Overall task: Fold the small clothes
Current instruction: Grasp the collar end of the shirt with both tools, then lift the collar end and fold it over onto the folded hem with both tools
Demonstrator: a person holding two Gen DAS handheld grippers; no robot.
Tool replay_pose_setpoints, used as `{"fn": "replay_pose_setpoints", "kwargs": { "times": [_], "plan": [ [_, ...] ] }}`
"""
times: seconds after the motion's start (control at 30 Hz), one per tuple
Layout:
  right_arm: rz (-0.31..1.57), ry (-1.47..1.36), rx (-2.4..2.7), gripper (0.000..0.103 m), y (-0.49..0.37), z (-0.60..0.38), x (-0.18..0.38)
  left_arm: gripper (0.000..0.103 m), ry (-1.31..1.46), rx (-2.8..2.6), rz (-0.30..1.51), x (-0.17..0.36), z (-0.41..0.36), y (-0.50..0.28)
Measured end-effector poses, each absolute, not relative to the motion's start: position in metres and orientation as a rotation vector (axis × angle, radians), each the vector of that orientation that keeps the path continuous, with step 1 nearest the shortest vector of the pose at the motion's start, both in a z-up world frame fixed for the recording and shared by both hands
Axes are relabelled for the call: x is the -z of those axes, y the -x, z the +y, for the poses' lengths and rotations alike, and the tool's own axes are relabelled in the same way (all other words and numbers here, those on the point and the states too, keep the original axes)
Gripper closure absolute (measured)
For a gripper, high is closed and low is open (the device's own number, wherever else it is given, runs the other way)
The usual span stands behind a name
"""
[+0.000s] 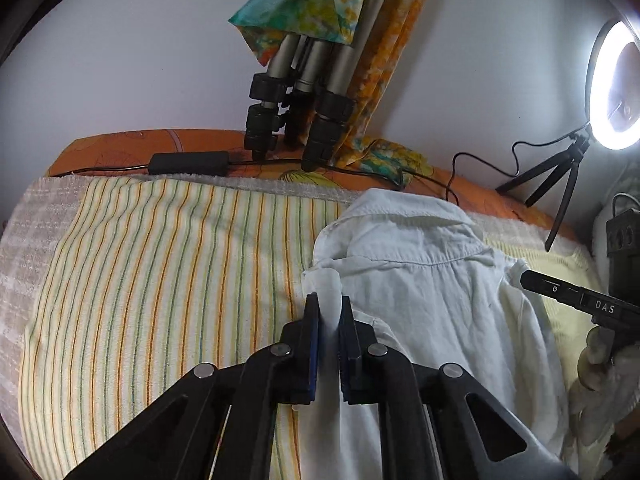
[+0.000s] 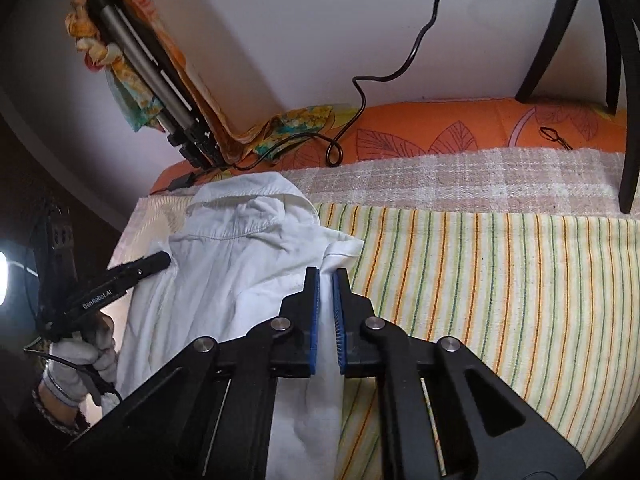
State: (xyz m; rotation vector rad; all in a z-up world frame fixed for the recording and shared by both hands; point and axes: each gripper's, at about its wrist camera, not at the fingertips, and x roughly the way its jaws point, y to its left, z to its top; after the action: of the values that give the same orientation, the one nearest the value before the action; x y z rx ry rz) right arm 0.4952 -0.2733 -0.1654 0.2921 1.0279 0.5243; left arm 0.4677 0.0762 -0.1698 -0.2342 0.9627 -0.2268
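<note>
Item: white shirt [image 1: 420, 280], collar-up on the striped cloth [image 1: 160, 260] of your bed. Your left gripper [image 1: 329, 320] pinched one shoulder edge, your right gripper [image 2: 327, 292] the other, both clamped on fabric, likely so the garment stayed taut for a fold (sleeves not clearly seen). Markings read: "GenRobot.AI" and "DAS" on the gripper bodies.

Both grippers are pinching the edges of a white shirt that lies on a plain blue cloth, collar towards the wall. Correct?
Not quite: the cloth under the white shirt is pale yellow with green and orange stripes, as both wrist views show. The rest holds: the left gripper and right gripper each pinch a shirt edge.
</note>
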Motion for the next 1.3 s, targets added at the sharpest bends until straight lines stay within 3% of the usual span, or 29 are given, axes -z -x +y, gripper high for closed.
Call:
{"fn": "replay_pose_setpoints", "kwargs": {
  "times": [0.43, 0.9, 1.3],
  "plan": [
    [0.923, -0.317, -0.597, 0.1, -0.462, -0.285, 0.107, 0.102, 0.27, 0.271, 0.844, 0.11, 0.081, -0.437],
    [0.832, -0.296, -0.658, 0.1, -0.37, -0.307, 0.034, 0.102, 0.246, 0.297, 0.75, 0.04, 0.085, -0.346],
    [0.847, -0.225, -0.726, 0.1, -0.251, -0.318, 0.036, 0.102, 0.207, 0.299, 0.724, 0.042, 0.089, -0.217]
  ]
}}
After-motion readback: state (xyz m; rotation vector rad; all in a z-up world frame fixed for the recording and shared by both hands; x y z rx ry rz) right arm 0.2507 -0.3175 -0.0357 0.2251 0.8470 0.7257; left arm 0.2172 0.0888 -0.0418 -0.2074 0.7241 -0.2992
